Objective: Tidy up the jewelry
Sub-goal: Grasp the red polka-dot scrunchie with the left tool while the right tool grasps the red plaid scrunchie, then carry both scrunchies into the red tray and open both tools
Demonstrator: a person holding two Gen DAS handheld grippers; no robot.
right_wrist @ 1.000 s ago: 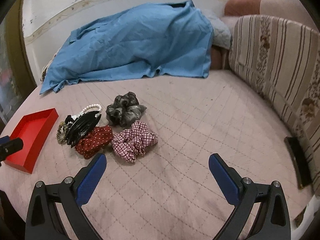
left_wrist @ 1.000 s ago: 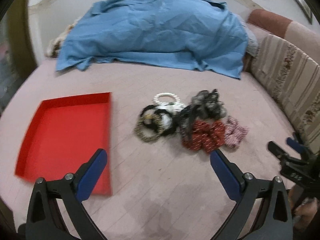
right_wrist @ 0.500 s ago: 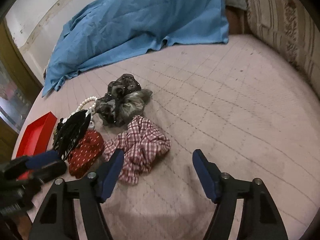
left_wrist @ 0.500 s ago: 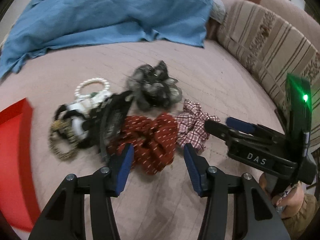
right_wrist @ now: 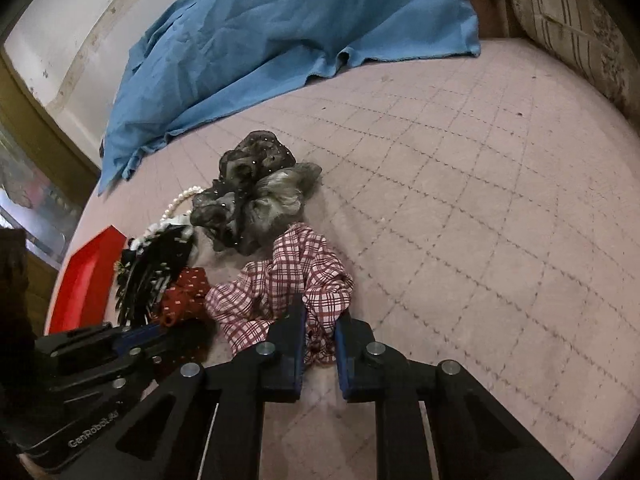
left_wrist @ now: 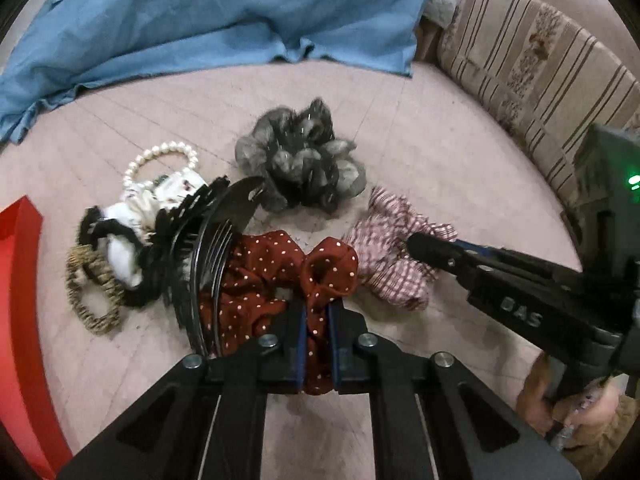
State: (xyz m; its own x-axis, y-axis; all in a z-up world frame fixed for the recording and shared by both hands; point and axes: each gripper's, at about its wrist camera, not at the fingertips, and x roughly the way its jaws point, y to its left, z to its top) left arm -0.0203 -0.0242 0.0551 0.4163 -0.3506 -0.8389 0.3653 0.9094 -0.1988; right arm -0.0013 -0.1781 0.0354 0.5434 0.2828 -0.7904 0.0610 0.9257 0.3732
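A: A pink quilted bed (right_wrist: 460, 200), a blue sheet (left_wrist: 208, 12) heaped at the top of the frame. Which step is this?

B: The pick-up, I'd judge. The left tongs (left_wrist: 317, 344) are clamped on the red dotted scrunchie (left_wrist: 280, 280), low centre. The right tongs (right_wrist: 318, 354) are closing, with a fold of the checked scrunchie (right_wrist: 288, 284) pinched between the pads.

A: And next?

B: Probably lift both clear and carry them to the red tray (left_wrist: 18, 280) at the left edge. The black hair claw (left_wrist: 212, 248) rests on the red scrunchie, so it could drag along.

A: The count?

B: Three scrunchies including the grey one (left_wrist: 300, 160), one claw, one pearl bracelet (left_wrist: 160, 160), one braided band (left_wrist: 92, 300), one tray. A white-and-black piece lies there too; I cannot tell what.
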